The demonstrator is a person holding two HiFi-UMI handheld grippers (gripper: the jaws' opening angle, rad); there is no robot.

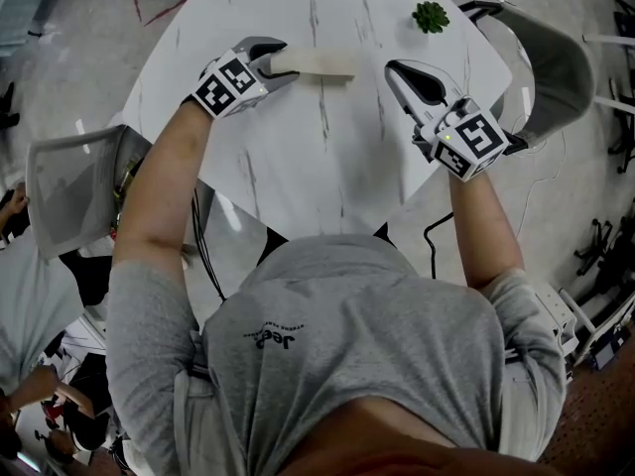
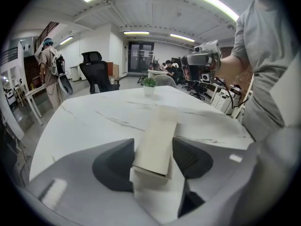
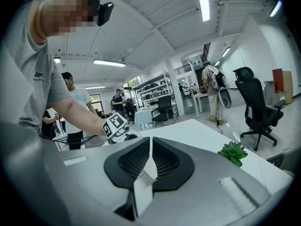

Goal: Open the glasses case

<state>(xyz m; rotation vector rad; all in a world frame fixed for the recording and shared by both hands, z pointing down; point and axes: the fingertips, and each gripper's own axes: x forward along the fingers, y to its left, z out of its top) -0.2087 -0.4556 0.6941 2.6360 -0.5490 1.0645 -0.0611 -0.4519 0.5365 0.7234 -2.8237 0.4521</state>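
A long cream glasses case [image 1: 316, 63] lies closed on the white marble table [image 1: 327, 157], towards its far side. My left gripper [image 1: 280, 59] has its jaws round the case's left end. In the left gripper view the case [image 2: 157, 140] runs away from the camera, and both dark pads [image 2: 113, 166] sit against its sides. My right gripper [image 1: 397, 70] hovers over the table to the right of the case, apart from it. Its pads [image 3: 136, 161] stand together with only a thin slit and nothing between them.
A small green potted plant [image 1: 431, 16] stands at the table's far right corner. Grey chairs sit at the left [image 1: 74, 181] and the far right [image 1: 556, 67] of the table. People and office chairs are in the room beyond.
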